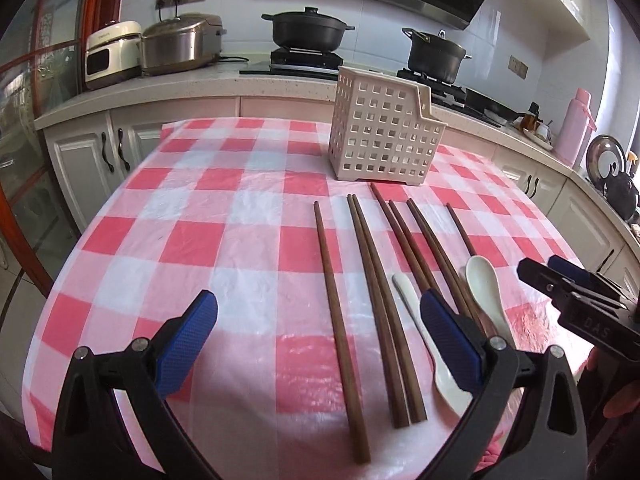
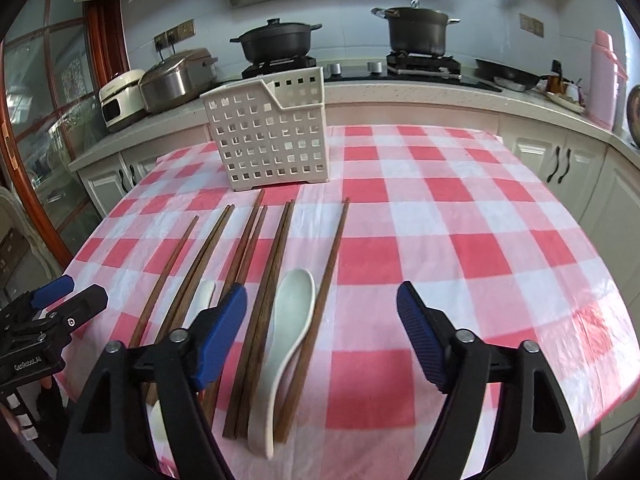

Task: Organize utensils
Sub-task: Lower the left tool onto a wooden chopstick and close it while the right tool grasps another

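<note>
Both the left gripper (image 1: pixel 318 332) and right gripper (image 2: pixel 322 330) hover wide and empty above the counter (image 2: pixel 460 216). Chopsticks (image 2: pixel 280 280) and two spoons (image 2: pixel 290 320) lie lengthwise toward the basket (image 2: pixel 268 132), nearest the right gripper's left finger

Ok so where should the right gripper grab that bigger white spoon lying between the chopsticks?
Take the white spoon by its handle, coming straight down from above. It lies flat, wedged between chopsticks, so only a top-down pinch across the narrow handle seems workable for the open right gripper.
</note>
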Motion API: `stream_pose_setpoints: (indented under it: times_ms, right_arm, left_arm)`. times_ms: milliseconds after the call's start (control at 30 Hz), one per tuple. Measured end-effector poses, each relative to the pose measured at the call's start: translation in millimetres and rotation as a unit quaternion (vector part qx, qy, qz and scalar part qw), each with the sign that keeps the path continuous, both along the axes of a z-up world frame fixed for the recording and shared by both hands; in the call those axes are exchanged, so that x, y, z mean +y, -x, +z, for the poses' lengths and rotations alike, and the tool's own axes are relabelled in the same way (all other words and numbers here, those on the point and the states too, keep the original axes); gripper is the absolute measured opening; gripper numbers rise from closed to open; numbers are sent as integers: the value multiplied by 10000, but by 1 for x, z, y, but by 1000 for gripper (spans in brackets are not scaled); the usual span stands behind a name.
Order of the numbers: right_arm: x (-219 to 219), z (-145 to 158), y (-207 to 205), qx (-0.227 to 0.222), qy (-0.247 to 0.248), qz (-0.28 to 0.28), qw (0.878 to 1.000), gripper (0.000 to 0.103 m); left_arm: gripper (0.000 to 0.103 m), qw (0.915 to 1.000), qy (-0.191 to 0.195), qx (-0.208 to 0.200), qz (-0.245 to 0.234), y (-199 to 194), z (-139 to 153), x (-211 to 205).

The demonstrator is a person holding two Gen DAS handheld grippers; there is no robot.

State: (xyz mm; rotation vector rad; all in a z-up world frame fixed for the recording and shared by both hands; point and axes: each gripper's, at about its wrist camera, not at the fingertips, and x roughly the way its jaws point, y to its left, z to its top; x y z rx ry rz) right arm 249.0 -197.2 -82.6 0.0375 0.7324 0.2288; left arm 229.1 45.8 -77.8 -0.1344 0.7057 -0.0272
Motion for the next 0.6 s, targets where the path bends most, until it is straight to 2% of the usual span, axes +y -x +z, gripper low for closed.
stream_pose_setpoints:
  times_ms: [133, 400, 600]
  right_arm:
    - [11, -5, -20, 219, 125, 171, 9995, 59]
    - [11, -8, -56, 471, 185, 127, 9986, 54]
    - [7, -20, -95, 831, 262, -11, 9962, 43]
  left_arm:
    - [97, 9998, -27, 191, -37, -20, -1, 1]
    - [97, 9983, -27, 579, 62, -64, -8, 11]
    - [87, 9963, -86, 852, 99, -97, -18, 13]
